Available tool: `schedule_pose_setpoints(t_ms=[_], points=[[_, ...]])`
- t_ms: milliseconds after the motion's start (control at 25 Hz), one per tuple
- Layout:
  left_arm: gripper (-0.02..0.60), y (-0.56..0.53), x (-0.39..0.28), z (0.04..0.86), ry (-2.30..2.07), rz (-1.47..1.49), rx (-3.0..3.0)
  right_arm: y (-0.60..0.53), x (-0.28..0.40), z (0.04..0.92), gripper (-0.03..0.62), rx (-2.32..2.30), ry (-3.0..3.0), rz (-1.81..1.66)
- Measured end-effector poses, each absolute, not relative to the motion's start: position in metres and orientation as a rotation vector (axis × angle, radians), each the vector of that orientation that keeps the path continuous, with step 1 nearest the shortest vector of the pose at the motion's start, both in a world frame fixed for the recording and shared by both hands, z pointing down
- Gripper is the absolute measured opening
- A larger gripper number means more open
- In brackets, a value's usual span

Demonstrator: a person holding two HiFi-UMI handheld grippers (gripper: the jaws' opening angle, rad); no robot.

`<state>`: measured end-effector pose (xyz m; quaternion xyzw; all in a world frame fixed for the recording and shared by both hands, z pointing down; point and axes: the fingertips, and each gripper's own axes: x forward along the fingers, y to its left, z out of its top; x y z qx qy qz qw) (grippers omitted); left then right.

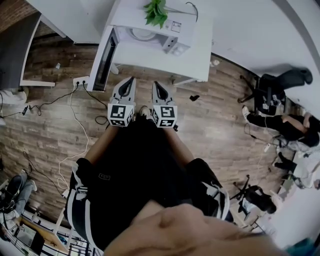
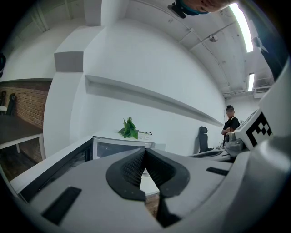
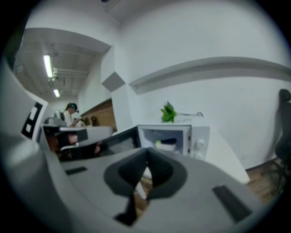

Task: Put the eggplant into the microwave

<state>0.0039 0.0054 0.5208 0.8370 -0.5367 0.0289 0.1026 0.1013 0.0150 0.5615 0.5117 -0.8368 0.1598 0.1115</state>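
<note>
Microwave (image 1: pixel 150 37): ahead of both tongs, door (image 1: pixel 104 60) open.
Eggplant (image 3: pixel 166 144): apparently inside already, hence nothing held.
Left tongs (image 1: pixel 131 81): closed, empty.
Right tongs (image 1: pixel 158 87): closed, empty.

The microwave (image 1: pixel 172 37) stands on the table (image 1: pixel 200 62), back toward its far edge. Its door (image 1: pixel 102 62) is swung open along the table's left edge. A plant (image 1: pixel 156 12) sits on top of the microwave, and the eggplant (image 3: pixel 169 141) lies inside it. A power strip (image 1: pixel 80 81) lies on the floor just left of the table's near left corner. An office chair (image 1: pixel 270 92) stands well to the right.
</note>
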Motion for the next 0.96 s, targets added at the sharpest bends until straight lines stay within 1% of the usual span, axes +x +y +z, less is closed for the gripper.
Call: schedule_pose_setpoints(t_ms=[960], points=[[0.029,-0.004,-0.002,0.525,-1.525,0.078,2.479,0.003,0.091,0.565,0.031,1.532,-2.438,0.458]])
